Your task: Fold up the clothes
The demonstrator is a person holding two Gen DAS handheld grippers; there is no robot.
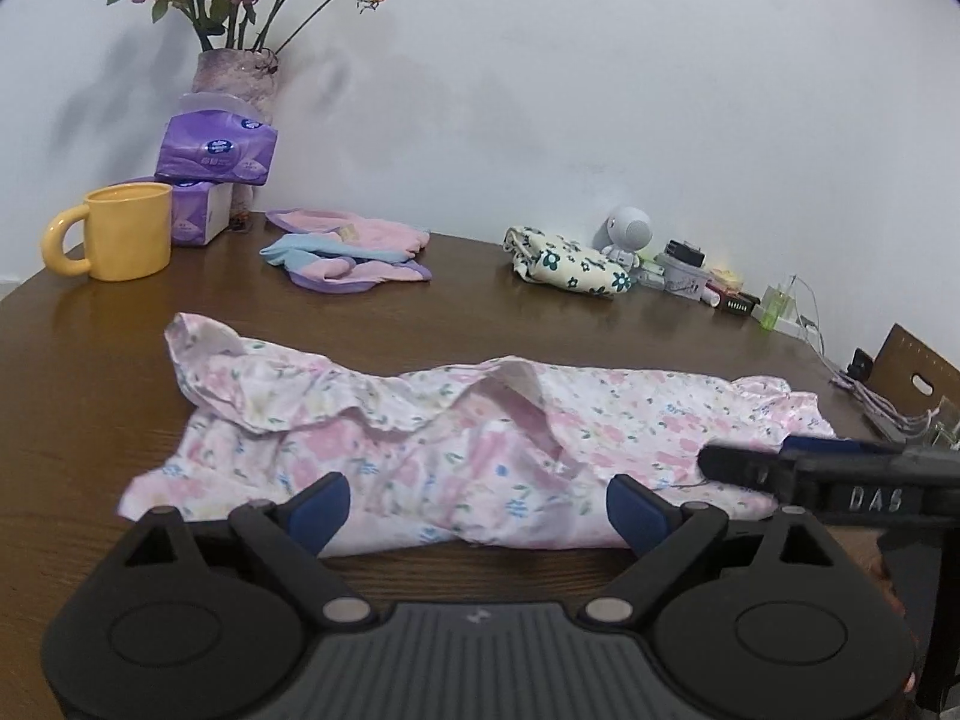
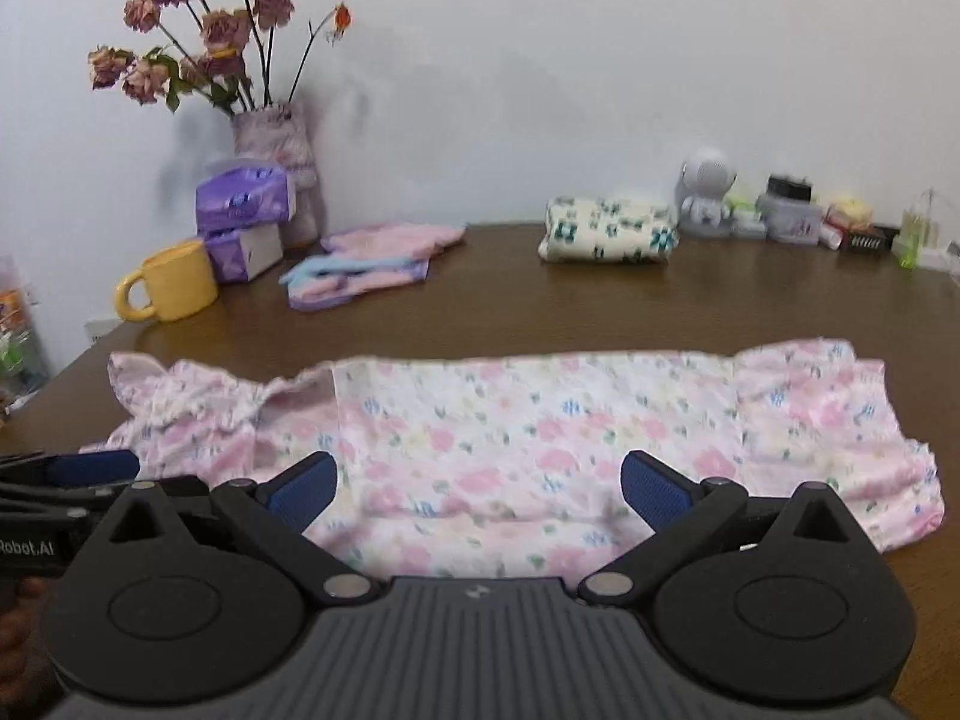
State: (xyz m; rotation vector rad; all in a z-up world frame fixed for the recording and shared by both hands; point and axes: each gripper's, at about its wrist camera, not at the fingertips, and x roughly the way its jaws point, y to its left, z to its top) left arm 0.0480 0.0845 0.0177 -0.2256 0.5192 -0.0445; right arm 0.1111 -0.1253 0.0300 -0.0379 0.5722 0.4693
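Left hand-held gripper (image 1: 477, 507) released, blue pads spread wide over the near hem of the pink floral garment (image 1: 456, 438), gripping nothing; right hand-held gripper (image 2: 480, 489) likewise released, pads wide apart above the same cloth, nothing between them; seen from the left wrist, reaching in from 3 o'clock with its dark fingers low over the garment's right part, state not readable from that angle.

Pink floral garment spread crosswise on the brown worktop (image 1: 420, 312), just ahead of both tools; rumpled and partly doubled over at 10 o'clock in the left view, flatter across the middle in the right view, ruffled edge at 9 o'clock there.

Farther back at 11 o'clock, a pink, blue and purple garment (image 1: 348, 255) lying loosely folded near the wall; at 1 o'clock, a cream bundle with dark green flowers (image 1: 567, 264), folded, touching a small white robot figure (image 1: 627, 234); beyond it toward 2 o'clock, a row of small jars and boxes, too small to name.

At 10 o'clock, a yellow mug (image 1: 114, 234) beside two stacked purple tissue packs (image 1: 213, 156); behind them a vase of dried roses (image 1: 234, 78) against the white wall.
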